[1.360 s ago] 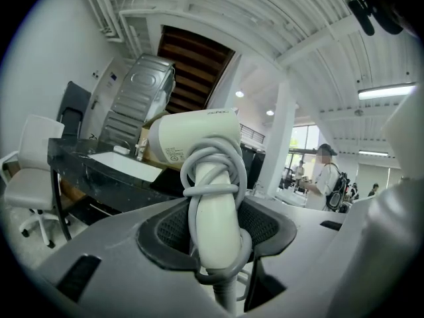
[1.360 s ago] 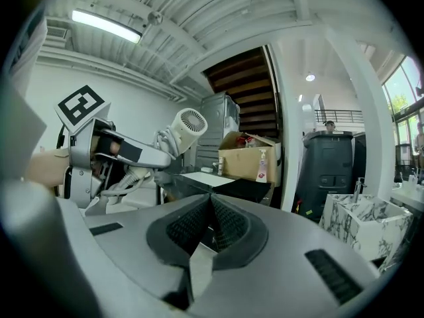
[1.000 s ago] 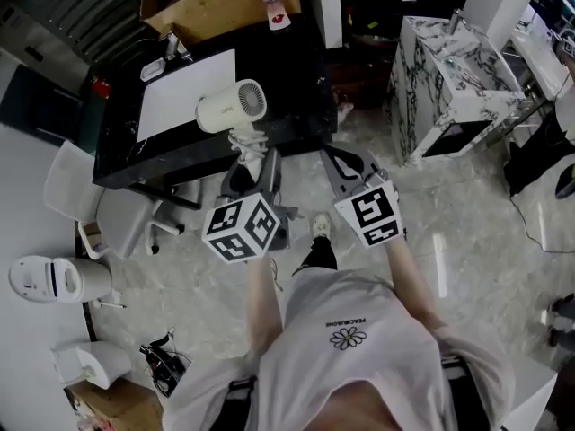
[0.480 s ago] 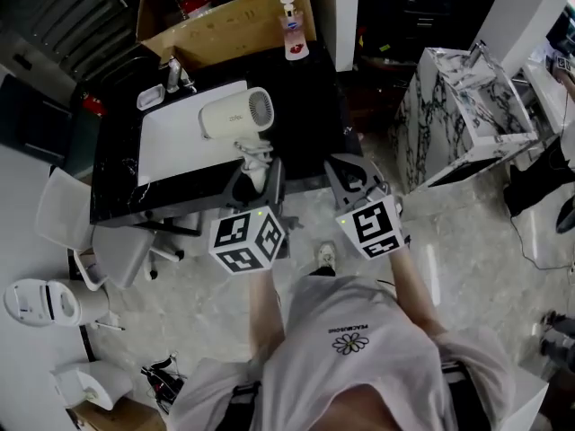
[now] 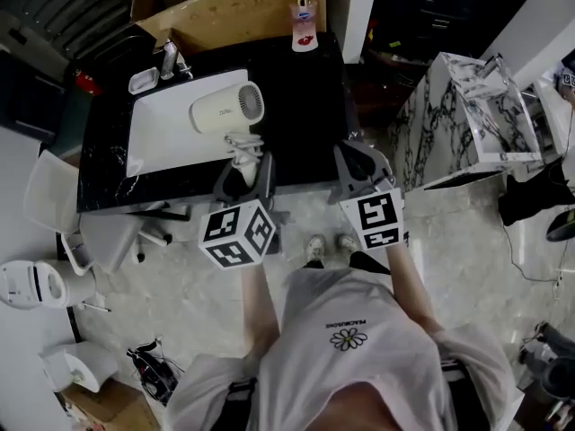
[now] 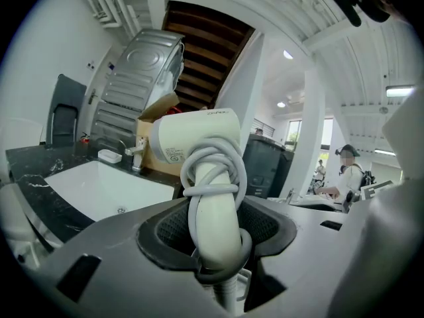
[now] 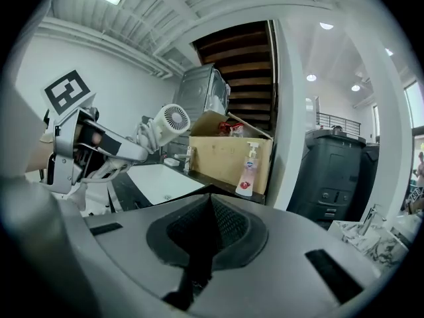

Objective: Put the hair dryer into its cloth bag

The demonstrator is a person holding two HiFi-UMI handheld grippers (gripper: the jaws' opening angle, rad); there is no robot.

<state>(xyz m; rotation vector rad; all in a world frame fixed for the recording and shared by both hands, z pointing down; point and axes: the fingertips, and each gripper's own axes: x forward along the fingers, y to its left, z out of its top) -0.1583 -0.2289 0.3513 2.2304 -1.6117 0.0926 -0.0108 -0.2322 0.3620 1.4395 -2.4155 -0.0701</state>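
Observation:
A cream hair dryer (image 5: 225,110) with its cord wound round the handle stands upright in my left gripper (image 5: 243,171), which is shut on the handle. It hangs above the white sink (image 5: 157,128) of a black counter. In the left gripper view the handle and cord (image 6: 215,204) fill the gap between the pads, and the dryer's body (image 6: 195,141) points left. My right gripper (image 5: 362,171) is beside it at the counter's front edge, shut and empty; its jaws meet (image 7: 209,207) in its own view. I see no cloth bag in any view.
A pump soap bottle (image 5: 304,16) and a cardboard box (image 5: 225,12) stand at the back of the counter (image 5: 305,106). A tap (image 5: 169,59) and a soap dish (image 5: 144,81) sit by the sink. A marble-patterned cabinet (image 5: 467,106) is to the right, and chairs (image 5: 54,205) are to the left.
The person has stepped up to the counter. Both grippers moved forward with them, and the hair dryer now hangs over the sink rather than short of the counter's edge.

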